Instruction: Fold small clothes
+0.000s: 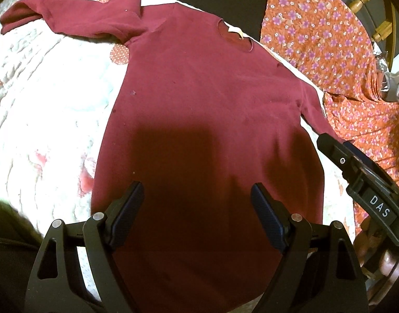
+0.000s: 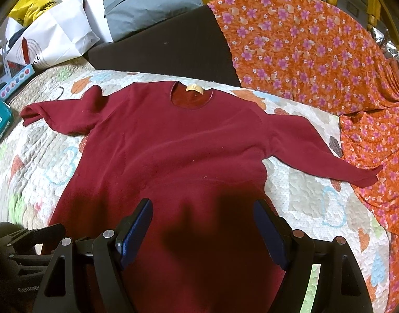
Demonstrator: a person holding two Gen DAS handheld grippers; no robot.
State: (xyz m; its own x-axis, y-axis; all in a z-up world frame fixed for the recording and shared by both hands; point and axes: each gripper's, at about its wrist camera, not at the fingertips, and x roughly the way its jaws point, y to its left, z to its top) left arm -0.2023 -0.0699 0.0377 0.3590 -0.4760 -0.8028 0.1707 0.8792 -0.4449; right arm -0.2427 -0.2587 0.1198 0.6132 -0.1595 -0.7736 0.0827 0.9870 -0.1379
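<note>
We found the left tongs (image 1: pixel 196 195) released, jaws spread wide, hovering over the lower body of the shirt (image 1: pixel 199 109) with nothing between them. The right tongs (image 2: pixel 203 214) were likewise released, jaws apart, above the shirt's hem area. In the left view, the right tongs appeared at the shirt's right edge, near the right sleeve (image 2: pixel 329 154). The shirt lay flat, neck away from us, on the quilt (image 2: pixel 37 161), both sleeves spread outward. The left sleeve (image 1: pixel 69 15) showed a folded cuff. The right sleeve's cuff touched the floral cloth (image 2: pixel 316 47). We saw a tag (image 2: pixel 195 88) inside the collar. Bags (image 2: pixel 58 34) stood beyond the quilt.
</note>
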